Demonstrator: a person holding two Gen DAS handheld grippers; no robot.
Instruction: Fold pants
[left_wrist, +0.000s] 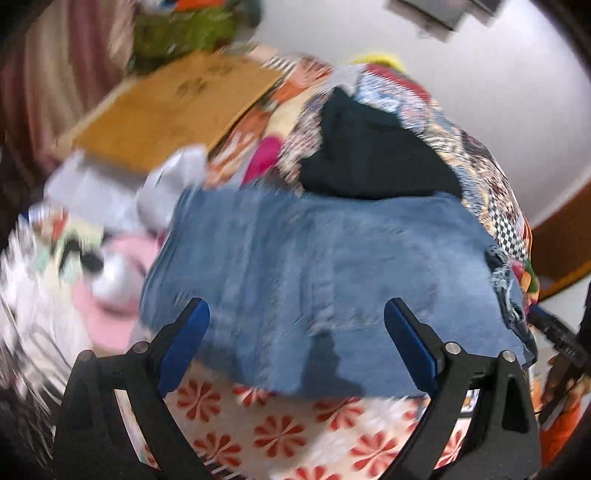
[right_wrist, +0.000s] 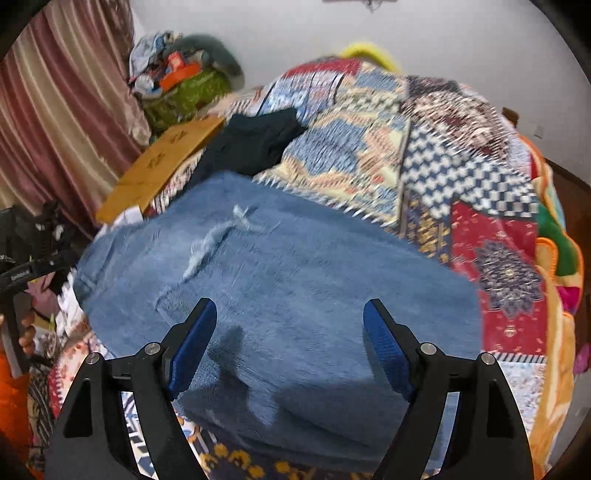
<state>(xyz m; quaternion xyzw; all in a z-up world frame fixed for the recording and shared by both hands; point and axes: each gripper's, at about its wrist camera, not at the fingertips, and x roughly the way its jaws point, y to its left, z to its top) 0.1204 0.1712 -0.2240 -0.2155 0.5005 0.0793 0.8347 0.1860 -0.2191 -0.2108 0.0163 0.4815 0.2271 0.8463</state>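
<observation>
Blue denim pants lie folded into a broad flat slab on a patchwork bedspread. In the right wrist view the same pants show a frayed rip near their far left side. My left gripper hovers over the near edge of the denim, its blue-padded jaws wide apart with nothing between them. My right gripper also hangs above the denim, open, and it grips no cloth. The left wrist view is blurred by motion.
A dark folded garment lies just beyond the pants. A flat cardboard box sits at the far left beside a green bundle and a curtain. A flowered sheet lies under my left gripper. The other gripper shows at the left edge.
</observation>
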